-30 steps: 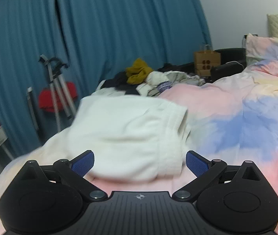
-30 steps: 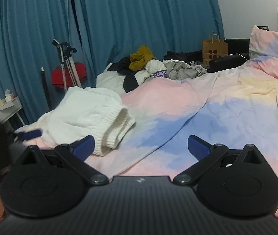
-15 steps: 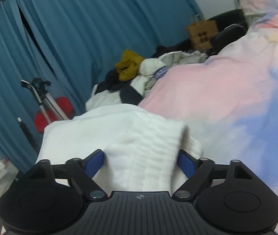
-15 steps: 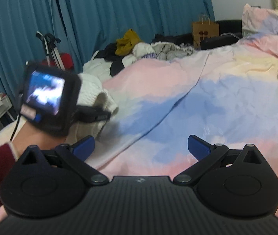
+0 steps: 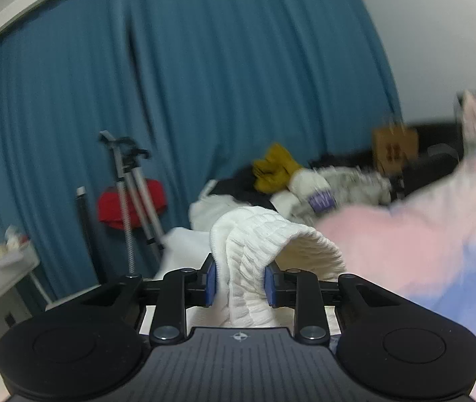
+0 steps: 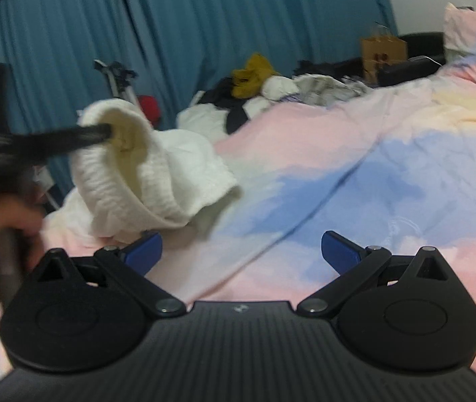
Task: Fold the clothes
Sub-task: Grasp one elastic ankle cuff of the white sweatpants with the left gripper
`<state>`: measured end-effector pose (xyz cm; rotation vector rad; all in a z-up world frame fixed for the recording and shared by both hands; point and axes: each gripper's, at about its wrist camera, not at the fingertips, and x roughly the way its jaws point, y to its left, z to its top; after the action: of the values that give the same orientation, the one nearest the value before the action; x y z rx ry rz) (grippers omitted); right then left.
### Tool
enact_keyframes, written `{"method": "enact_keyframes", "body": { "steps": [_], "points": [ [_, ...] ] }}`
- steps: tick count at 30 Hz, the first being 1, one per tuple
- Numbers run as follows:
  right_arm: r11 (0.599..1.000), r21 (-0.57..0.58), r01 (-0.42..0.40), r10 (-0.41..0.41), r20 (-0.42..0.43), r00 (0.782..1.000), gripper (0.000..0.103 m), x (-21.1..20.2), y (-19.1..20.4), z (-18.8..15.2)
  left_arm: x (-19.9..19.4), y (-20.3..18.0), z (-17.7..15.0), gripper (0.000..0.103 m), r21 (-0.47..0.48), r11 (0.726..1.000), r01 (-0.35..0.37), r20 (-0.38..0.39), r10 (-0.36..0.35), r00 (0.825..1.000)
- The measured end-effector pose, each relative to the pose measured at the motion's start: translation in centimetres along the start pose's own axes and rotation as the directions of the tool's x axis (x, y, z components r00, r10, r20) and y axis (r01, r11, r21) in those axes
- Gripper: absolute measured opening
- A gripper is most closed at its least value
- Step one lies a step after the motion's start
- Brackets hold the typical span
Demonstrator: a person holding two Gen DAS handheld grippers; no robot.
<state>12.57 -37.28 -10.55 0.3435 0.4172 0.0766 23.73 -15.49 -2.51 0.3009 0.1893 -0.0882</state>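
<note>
My left gripper (image 5: 239, 284) is closing on the ribbed elastic band of the white knitted garment (image 5: 264, 244), which a second ago lay flat on the bed ahead of wide-open jaws; now both blue pads (image 5: 210, 283) press the bunched band from either side. In the right wrist view that edge (image 6: 117, 134) is lifted off the pastel pink-and-blue tie-dye duvet (image 6: 389, 167), while the rest of the garment sags down to the cover near the bed's left edge. My right gripper (image 6: 241, 251) hangs spread wide over the duvet with nothing between its fingers, just beside the garment's lower hem. I judge the pick-up is done and the fold proper can start: the free gripper probably needs the opposite corner. The heap of unfolded clothes (image 6: 271, 83) at the far end waits untouched.
</note>
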Motion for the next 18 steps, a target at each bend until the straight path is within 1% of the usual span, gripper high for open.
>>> {"method": "enact_keyframes", "body": {
  "steps": [1, 4, 6, 9, 10, 11, 12, 14, 16, 18],
  "points": [
    [1.0, -0.009, -0.025, 0.025, 0.005, 1.0, 0.103, -0.3, 0.3, 0.1, -1.8, 1.9, 0.4, 0.028, -0.034, 0.999, -0.003, 0.007, 0.003, 1.0],
    [0.997, -0.036, -0.066, 0.067, 0.029, 0.997, 0.103, -1.6, 1.4, 0.5, -7.0, 7.4, 0.9, 0.027, -0.122, 0.992, -0.02, 0.022, 0.023, 0.999],
    [0.995, -0.042, -0.095, 0.096, 0.037, 0.995, 0.103, -2.4, 2.1, 0.7, -10.3, 11.0, 0.7, 0.025, -0.182, 0.983, -0.031, 0.022, 0.036, 0.999],
    [0.985, -0.02, -0.171, 0.172, 0.02, 0.985, 0.103, -3.5, 3.1, 1.0, -13.7, 15.3, -0.6, 0.022, -0.227, 0.972, -0.061, 0.013, 0.066, 0.998],
    [0.981, -0.015, -0.195, 0.195, 0.019, 0.981, 0.103, -3.9, 3.5, 1.0, -14.6, 16.7, -1.3, 0.021, -0.235, 0.969, -0.072, 0.004, 0.076, 0.997],
    [0.978, -0.024, -0.205, 0.206, 0.017, 0.978, 0.103, -4.2, 3.9, 1.0, -15.0, 17.9, -2.3, 0.016, -0.237, 0.967, -0.089, -0.013, 0.088, 0.996],
    [0.976, -0.033, -0.215, 0.216, 0.016, 0.976, 0.103, -4.5, 4.4, 1.0, -15.3, 19.0, -3.5, 0.006, -0.249, 0.963, -0.106, -0.039, 0.099, 0.994],
    [0.971, -0.052, -0.235, 0.236, 0.012, 0.972, 0.103, -5.0, 5.3, 0.9, -15.6, 21.2, -5.9, 0.007, -0.278, 0.952, -0.132, -0.089, 0.111, 0.99],
    [0.968, -0.063, -0.242, 0.242, -0.009, 0.97, 0.103, -4.7, 5.9, 0.9, -15.5, 23.1, -8.2, 0.007, -0.315, 0.939, -0.141, -0.144, 0.099, 0.985],
    [0.967, -0.024, -0.253, 0.252, -0.047, 0.967, 0.103, -3.5, 5.7, 1.0, -15.2, 24.4, -9.4, 0.007, -0.343, 0.929, -0.137, -0.182, 0.077, 0.98]
  ]
}}
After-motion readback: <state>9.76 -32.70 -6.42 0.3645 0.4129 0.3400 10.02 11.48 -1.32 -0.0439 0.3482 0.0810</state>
